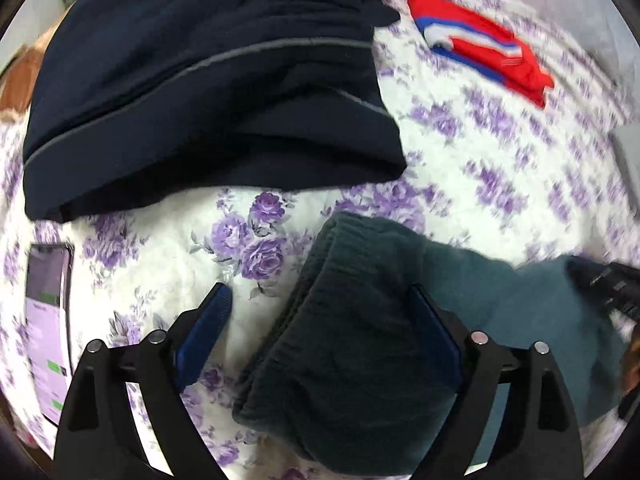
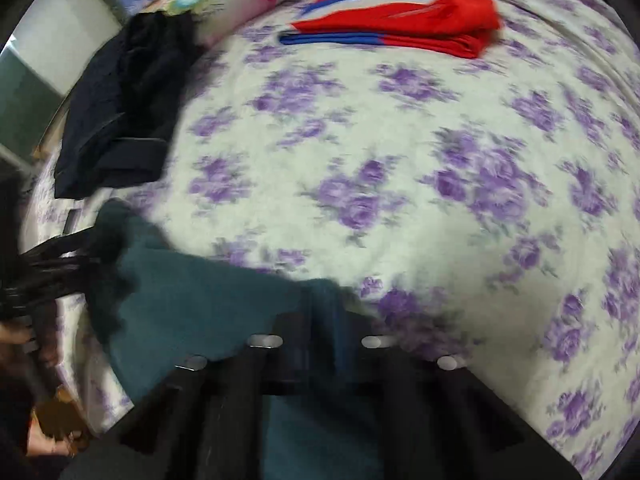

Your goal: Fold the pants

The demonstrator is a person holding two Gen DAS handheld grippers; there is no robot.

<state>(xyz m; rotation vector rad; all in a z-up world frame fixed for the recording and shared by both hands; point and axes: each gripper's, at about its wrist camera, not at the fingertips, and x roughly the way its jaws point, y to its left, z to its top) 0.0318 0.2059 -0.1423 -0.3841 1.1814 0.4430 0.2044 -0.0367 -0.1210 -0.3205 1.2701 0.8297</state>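
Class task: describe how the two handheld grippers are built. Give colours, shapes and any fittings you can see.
The left gripper has a black plastic frame with angled, ribbed arms, four round silver bolt heads, and flat blue pads lining the jaws. The right gripper is blurred but looks the same: black frame, four silver bolts, a hint of blue at the jaws. No cables or markings show.

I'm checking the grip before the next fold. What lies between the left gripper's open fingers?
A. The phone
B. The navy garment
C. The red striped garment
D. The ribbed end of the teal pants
D: the left gripper straddles the teal pants, dark ribbed band between its fingers.
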